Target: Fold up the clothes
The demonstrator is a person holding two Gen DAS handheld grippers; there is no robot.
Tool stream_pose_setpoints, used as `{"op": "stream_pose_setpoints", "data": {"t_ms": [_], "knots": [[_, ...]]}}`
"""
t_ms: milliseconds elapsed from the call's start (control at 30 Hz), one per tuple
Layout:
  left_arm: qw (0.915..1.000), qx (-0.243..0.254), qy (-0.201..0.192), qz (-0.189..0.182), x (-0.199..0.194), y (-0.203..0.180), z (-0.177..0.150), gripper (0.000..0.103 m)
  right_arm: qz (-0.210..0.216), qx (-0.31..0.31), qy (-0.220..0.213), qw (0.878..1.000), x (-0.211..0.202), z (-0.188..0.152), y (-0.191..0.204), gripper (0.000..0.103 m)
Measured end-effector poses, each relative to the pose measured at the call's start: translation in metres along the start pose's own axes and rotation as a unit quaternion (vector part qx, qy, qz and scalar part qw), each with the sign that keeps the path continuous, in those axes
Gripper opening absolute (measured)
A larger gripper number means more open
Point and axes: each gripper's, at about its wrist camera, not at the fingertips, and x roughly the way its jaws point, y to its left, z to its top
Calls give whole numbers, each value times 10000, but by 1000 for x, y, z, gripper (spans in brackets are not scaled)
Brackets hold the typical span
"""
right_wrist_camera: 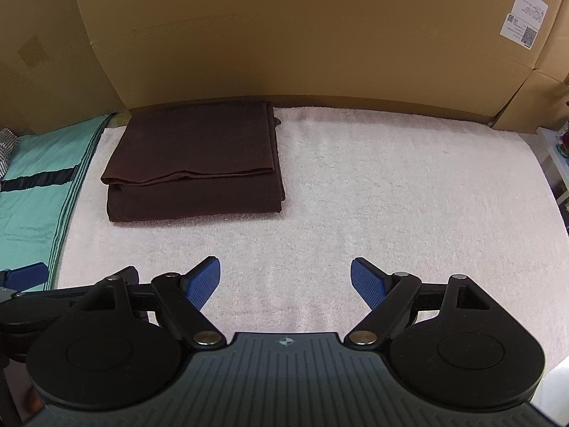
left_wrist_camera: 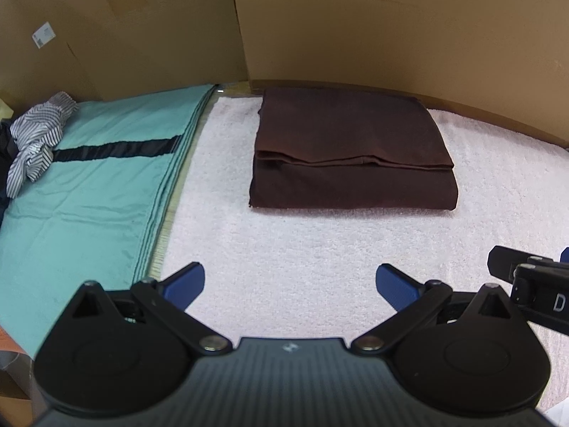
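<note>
now both sets of jaws are standing spread and holding nothing, the left gripper (left_wrist_camera: 290, 286) and right gripper (right_wrist_camera: 285, 281) hovering over the pale towel (right_wrist_camera: 355, 192) while the folded brown garment (left_wrist_camera: 350, 153) is lying ahead, beside the teal cloth (left_wrist_camera: 99, 178).

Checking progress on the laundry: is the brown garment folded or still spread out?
Folded. The brown garment lies as a compact rectangle on the white towel, with a layered edge across its front.
</note>
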Motion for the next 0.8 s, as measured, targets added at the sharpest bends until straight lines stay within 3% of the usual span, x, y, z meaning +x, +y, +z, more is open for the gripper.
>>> {"op": "stream_pose_setpoints", "data": {"t_ms": [800], "knots": [[9999,47,-126,-101,4,16,5,102,-39,29,-119,9999,2,0,13,83]]}}
